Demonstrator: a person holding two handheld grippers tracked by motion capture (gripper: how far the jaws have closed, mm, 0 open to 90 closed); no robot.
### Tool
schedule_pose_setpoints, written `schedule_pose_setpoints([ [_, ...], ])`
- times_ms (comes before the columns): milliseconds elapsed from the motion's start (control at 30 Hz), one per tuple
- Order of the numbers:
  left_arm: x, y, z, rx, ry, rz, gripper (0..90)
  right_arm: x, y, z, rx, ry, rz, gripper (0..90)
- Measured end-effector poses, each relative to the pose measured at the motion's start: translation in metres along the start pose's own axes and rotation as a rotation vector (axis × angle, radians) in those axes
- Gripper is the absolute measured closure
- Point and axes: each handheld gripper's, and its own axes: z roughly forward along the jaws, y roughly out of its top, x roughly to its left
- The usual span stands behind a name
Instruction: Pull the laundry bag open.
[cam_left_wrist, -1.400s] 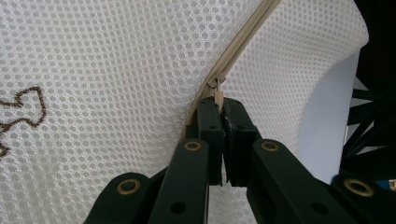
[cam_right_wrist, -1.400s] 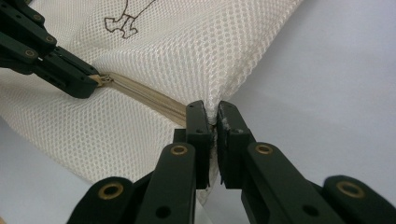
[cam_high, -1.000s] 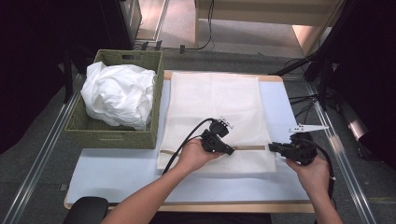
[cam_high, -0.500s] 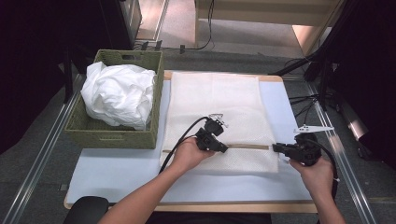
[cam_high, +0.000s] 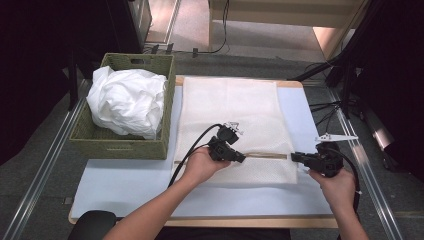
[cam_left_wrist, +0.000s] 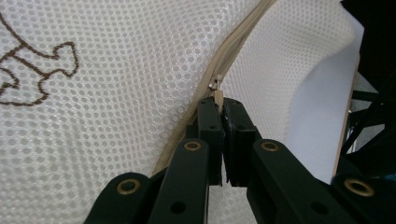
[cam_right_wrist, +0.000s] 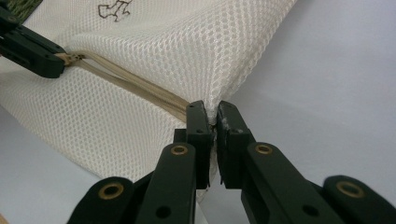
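Mesh bag (cam_high: 230, 125), white and flat, lies in the middle of the frame on the pale sheet (cam_high: 125, 185) covering the worktop (cam_high: 300, 84), right of the green basket (cam_high: 120, 145) stuffed with white cloth (cam_high: 127, 102). It looks light, limp and thin, likely to bunch or lift with any tug, so a pinch on a firm part is the safest hold. The zipper (cam_high: 265, 155) gives that: its tan tape is the stiffest line in the bag. Left claw (cam_left_wrist: 219, 114) is closed on the small zipper pull (cam_left_wrist: 215, 91). Right claw (cam_right_wrist: 211, 116) is pinched on the bag's corner (cam_right_wrist: 212, 109) where the zipper ends, at the right edge of the cloth.

The bag's long axis runs from the top of the high view toward the bottom. The zipper runs crosswise, left to right, near the lower end. With 2 holds on 1 line, the tape can be kept taut; slack would probably snag the slider.
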Motion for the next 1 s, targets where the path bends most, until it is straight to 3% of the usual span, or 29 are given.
schedule_pose_setpoints([
  [200,0.0022,-0.003,0.0011,0.005,-0.008,-0.011,88.3,-0.001,-0.001,0.0032,0.02,0.008,0.019,86.3],
  [333,-0.0024,-0.0037,-0.0016,-0.005,-0.004,-0.005,88.3,0.0008,-0.0012,0.0042,0.036,-0.02,0.007,86.4],
  [400,0.0,-0.0045,-0.0023,0.001,0.0,0.001,88.3,0.0007,-0.0011,0.004,0.034,-0.022,0.006,86.4],
  [467,0.0029,-0.0062,0.0002,-0.005,-0.014,-0.025,88.3,0.0003,-0.0007,0.0032,0.03,-0.016,0.008,86.4],
  [1000,0.006,-0.0092,0.0041,0.018,-0.028,-0.022,88.5,-0.0011,-0.0004,0.0016,0.03,-0.023,0.009,86.6],
])
